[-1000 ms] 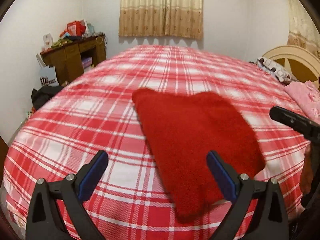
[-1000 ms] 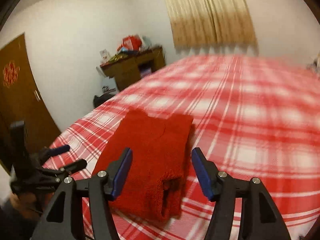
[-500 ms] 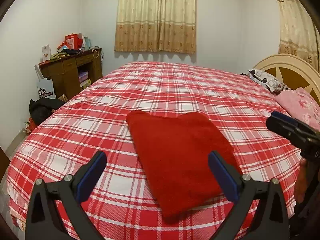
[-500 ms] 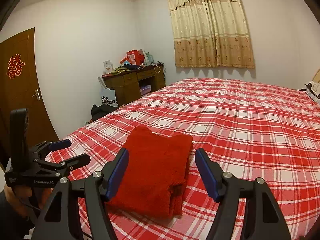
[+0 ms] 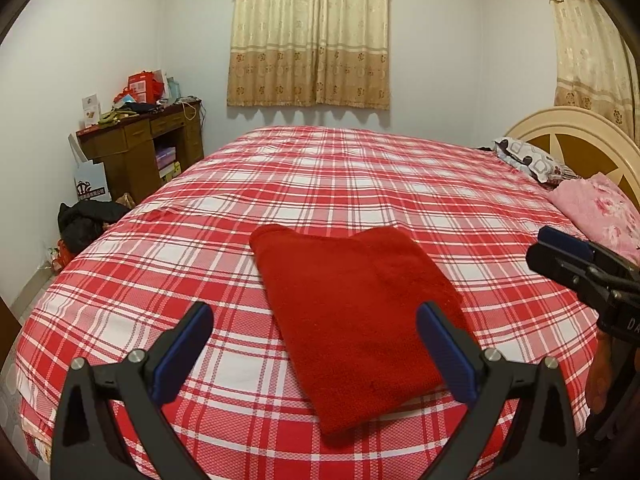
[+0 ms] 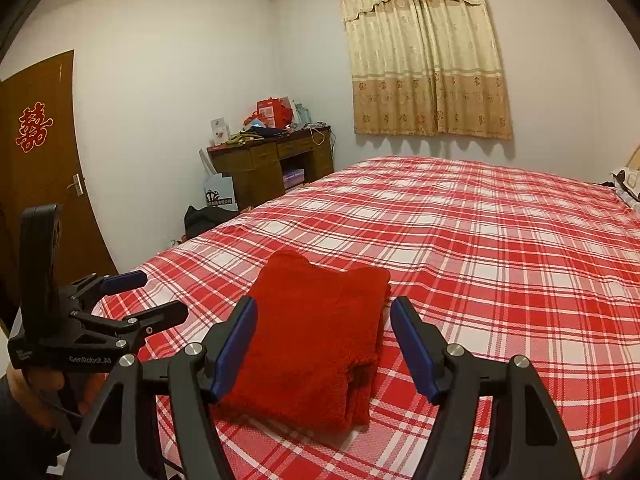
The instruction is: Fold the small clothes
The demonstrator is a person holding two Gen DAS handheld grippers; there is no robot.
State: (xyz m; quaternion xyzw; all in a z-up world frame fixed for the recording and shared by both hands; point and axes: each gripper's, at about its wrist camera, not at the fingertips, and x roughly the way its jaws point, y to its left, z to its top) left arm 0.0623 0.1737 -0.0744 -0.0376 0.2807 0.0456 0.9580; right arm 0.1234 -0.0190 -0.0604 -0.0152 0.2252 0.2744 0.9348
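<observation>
Garment: fuzzy red sweater, folded flat near the plaid bed's front edge.
Left gripper: jaws wide apart, empty.
Right gripper: jaws apart — empty too.
Right view only: brown door.
Left view only: pink pillow — partly cut off.

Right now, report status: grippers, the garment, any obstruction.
Left gripper open, empty. Right gripper open, empty. Red garment folded flat on the bed. Nothing on or against it.
</observation>
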